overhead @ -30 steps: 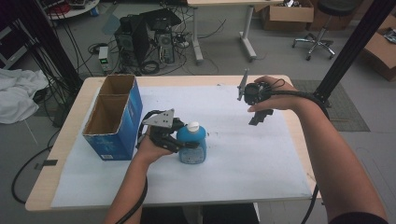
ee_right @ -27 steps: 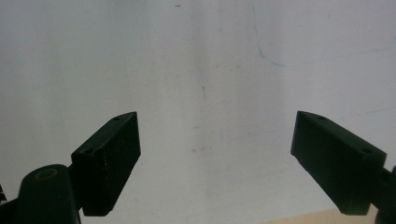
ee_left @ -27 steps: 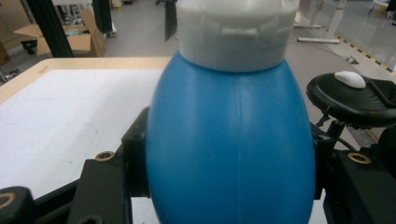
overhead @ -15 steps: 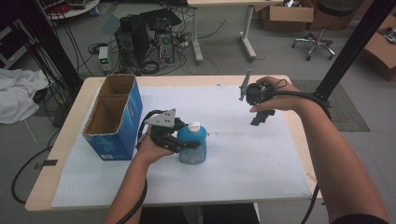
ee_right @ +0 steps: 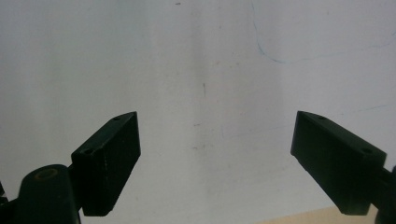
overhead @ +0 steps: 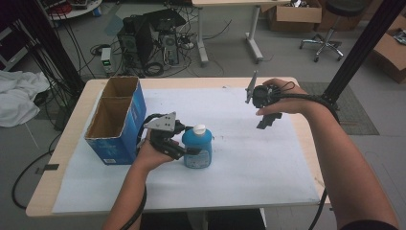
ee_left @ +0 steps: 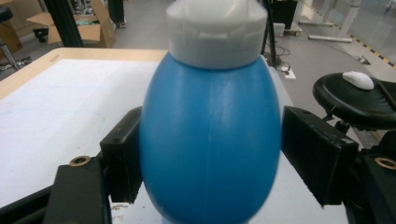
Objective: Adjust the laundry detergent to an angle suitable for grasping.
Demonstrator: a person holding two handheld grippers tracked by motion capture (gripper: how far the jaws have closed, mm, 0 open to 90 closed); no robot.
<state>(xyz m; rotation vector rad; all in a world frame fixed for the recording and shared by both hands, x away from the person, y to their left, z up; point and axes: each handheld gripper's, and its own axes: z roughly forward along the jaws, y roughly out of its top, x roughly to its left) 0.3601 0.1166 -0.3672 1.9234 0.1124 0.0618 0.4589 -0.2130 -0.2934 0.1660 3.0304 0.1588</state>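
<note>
The blue bottle (overhead: pixel 197 149) with its white cap (overhead: pixel 199 129) stands upright on the white sheet (overhead: pixel 249 158) that covers the table (overhead: pixel 62 191), just beside the blue cardboard box (overhead: pixel 117 122) on the side toward the table's middle. The left gripper (overhead: pixel 184 149) sits level against the bottle, between it and the box. Its fingers (ee_left: pixel 122 158) have just been opening: in the left gripper view the bottle is between them, with a clear gap at the far finger and the near one at most brushing the side. That reads as a release, so the bottle seems to have been set down and left standing here. Farther across the table from the bottle, the right gripper (overhead: pixel 266 120) hangs above bare sheet, fingers (ee_right: pixel 108 161) spread wide with nothing between them.
</note>
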